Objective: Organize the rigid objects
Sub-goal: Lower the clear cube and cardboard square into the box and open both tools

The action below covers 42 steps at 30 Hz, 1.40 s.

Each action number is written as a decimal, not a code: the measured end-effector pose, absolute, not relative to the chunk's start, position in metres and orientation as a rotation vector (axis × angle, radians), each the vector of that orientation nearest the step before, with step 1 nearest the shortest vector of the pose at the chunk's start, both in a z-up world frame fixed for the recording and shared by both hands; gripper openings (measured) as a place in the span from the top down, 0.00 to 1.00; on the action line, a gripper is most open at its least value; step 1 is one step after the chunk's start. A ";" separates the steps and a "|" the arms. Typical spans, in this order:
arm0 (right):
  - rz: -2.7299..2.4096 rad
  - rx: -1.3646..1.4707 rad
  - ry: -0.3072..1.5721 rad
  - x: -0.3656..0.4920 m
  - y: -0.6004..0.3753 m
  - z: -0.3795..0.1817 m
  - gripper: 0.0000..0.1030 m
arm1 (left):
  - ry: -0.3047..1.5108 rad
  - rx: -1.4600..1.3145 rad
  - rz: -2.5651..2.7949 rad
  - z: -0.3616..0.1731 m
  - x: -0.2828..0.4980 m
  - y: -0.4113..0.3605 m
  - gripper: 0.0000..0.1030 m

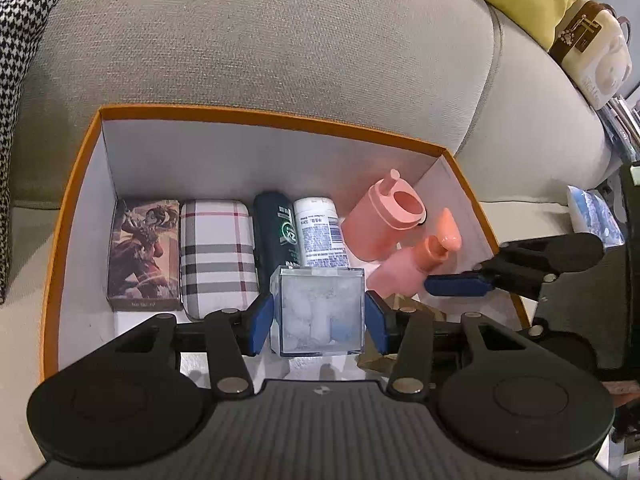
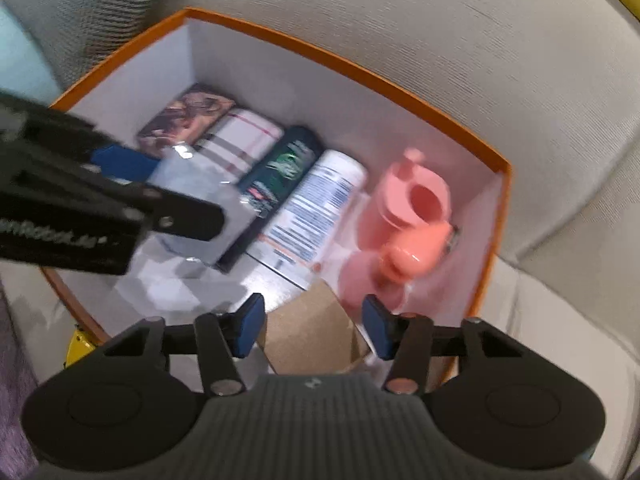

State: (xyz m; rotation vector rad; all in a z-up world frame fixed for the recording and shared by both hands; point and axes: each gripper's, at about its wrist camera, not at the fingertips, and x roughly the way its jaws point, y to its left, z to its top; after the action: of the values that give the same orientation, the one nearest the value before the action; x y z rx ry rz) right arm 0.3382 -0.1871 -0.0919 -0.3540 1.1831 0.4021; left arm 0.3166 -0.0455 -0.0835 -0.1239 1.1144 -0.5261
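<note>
Left wrist view: your left gripper (image 1: 319,317) clamps the clear cube (image 1: 318,312) between both blue pads, above the near part of the orange box (image 1: 72,200). Right wrist view: your right gripper (image 2: 313,328) stands partly spread over brown cardboard (image 2: 308,328), pads pressing nothing.

The dark green bottle (image 1: 276,232), lying mid-row against the far wall of the orange box (image 1: 256,118), shows "XZ"; other labels are unreadable.
</note>
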 end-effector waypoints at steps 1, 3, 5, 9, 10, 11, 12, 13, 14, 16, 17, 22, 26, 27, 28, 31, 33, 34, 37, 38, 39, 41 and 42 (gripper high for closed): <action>0.414 -0.369 1.172 0.339 -0.185 -0.093 0.49 | 1.114 -0.123 -0.526 -0.083 0.317 -0.045 0.46; 0.448 -0.415 1.150 0.339 -0.180 -0.097 0.49 | 1.116 -0.119 -0.528 -0.083 0.318 -0.045 0.46; 0.473 -0.460 1.147 0.340 -0.176 -0.101 0.50 | 1.119 -0.120 -0.527 -0.083 0.319 -0.045 0.46; 0.534 -0.518 1.171 0.341 -0.173 -0.110 0.60 | 1.124 -0.116 -0.534 -0.084 0.320 -0.047 0.46; 0.544 -0.532 1.174 0.338 -0.174 -0.109 0.62 | 1.126 -0.114 -0.538 -0.084 0.319 -0.048 0.46; 0.561 -0.553 1.174 0.338 -0.175 -0.110 0.63 | 1.130 -0.113 -0.543 -0.085 0.319 -0.049 0.46; 0.579 -0.568 1.182 0.338 -0.177 -0.110 0.64 | 1.134 -0.113 -0.549 -0.086 0.318 -0.050 0.46; 0.592 -0.574 1.192 0.339 -0.179 -0.110 0.64 | 1.141 -0.114 -0.558 -0.086 0.318 -0.052 0.46; 0.600 -0.578 1.200 0.340 -0.180 -0.110 0.64 | 1.148 -0.117 -0.567 -0.087 0.318 -0.054 0.46; 0.617 -0.597 1.214 0.342 -0.185 -0.110 0.66 | 1.162 -0.125 -0.578 -0.088 0.318 -0.056 0.46; 0.624 -0.609 1.219 0.341 -0.188 -0.110 0.67 | 1.168 -0.128 -0.582 -0.089 0.317 -0.058 0.46; 0.670 -0.617 1.219 0.340 -0.194 -0.108 0.67 | 1.206 -0.151 -0.595 -0.092 0.317 -0.066 0.46; 0.663 -0.611 1.211 0.340 -0.193 -0.108 0.67 | 1.254 -0.168 -0.596 -0.097 0.315 -0.073 0.46; 0.651 -0.599 1.198 0.340 -0.195 -0.105 0.67 | 1.270 -0.173 -0.592 -0.099 0.315 -0.075 0.46; 0.639 -0.583 1.182 0.340 -0.197 -0.102 0.67 | 1.285 -0.178 -0.587 -0.101 0.315 -0.076 0.46; 0.616 -0.555 1.137 0.333 -0.201 -0.090 0.66 | 1.320 -0.186 -0.570 -0.107 0.316 -0.082 0.46; 0.615 -0.561 1.111 0.327 -0.205 -0.085 0.66 | 1.336 -0.184 -0.553 -0.111 0.316 -0.087 0.46; 0.616 -0.563 1.105 0.324 -0.207 -0.084 0.65 | 1.344 -0.186 -0.544 -0.113 0.316 -0.089 0.46; 0.602 -0.559 1.095 0.322 -0.212 -0.085 0.64 | 1.377 -0.218 -0.513 -0.119 0.318 -0.092 0.46; 0.595 -0.553 1.091 0.322 -0.213 -0.085 0.63 | 1.389 -0.226 -0.497 -0.122 0.318 -0.093 0.46; 0.589 -0.543 1.086 0.322 -0.215 -0.085 0.63 | 1.399 -0.227 -0.484 -0.124 0.319 -0.094 0.46; 0.586 -0.525 1.083 0.322 -0.217 -0.085 0.63 | 1.412 -0.224 -0.479 -0.127 0.318 -0.096 0.46; 0.585 -0.520 1.083 0.320 -0.219 -0.084 0.63 | 1.421 -0.228 -0.477 -0.129 0.319 -0.097 0.46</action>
State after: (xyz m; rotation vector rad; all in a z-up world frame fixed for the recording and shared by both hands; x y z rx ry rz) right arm 0.3198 -0.2193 -0.0840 -0.5202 1.0834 0.5850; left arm 0.3187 -0.0971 -0.1286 -0.2280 1.4210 -0.4768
